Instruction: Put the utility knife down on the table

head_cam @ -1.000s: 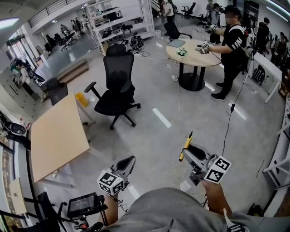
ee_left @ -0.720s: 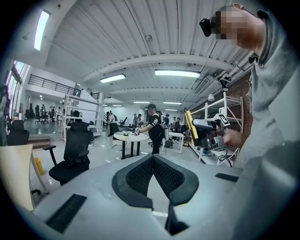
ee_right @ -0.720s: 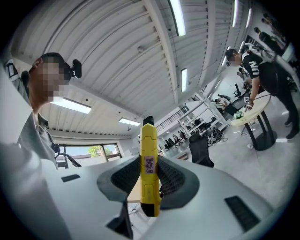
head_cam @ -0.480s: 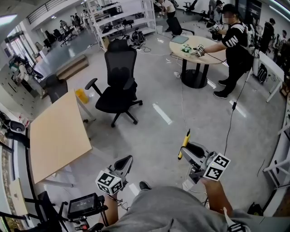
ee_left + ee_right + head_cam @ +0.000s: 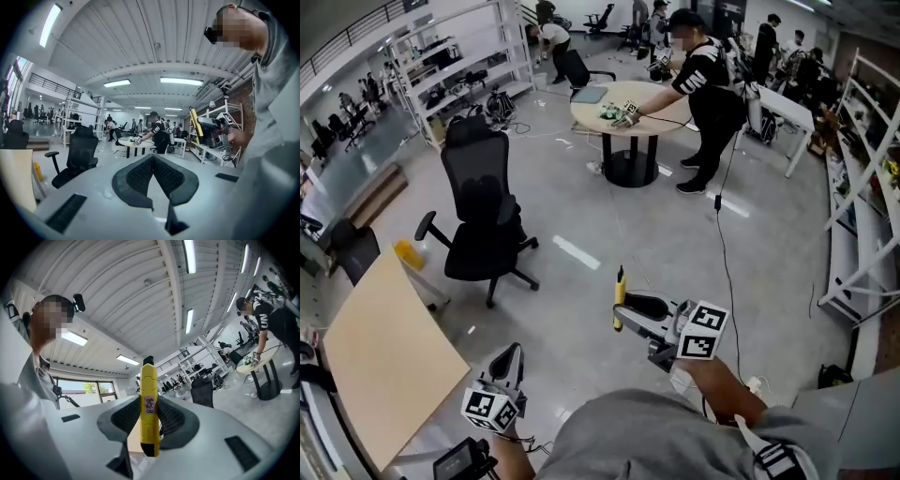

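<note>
A yellow utility knife [image 5: 619,297] with a black tip stands upright in my right gripper [image 5: 625,316], whose jaws are shut on its lower body. In the right gripper view the knife [image 5: 149,380] sticks up between the two black pads, a small label on its side. This hand is in the air over the grey floor, well right of the light wooden table [image 5: 380,370]. My left gripper [image 5: 513,353] hangs low near the table's right edge. Its jaws [image 5: 153,157] are shut, tips touching, with nothing between them. The knife [image 5: 193,123] also shows at the right of the left gripper view.
A black office chair [image 5: 481,217] stands beyond the wooden table. Farther off, a person leans over a round table [image 5: 598,101] holding small items. Shelving racks [image 5: 450,61] line the back and right walls. A cable [image 5: 724,244] runs across the floor.
The head view has swung, so the wooden table now sits lower left and closer. My right gripper, still holding the knife, has shifted left in the frame. The left gripper sits lower.
</note>
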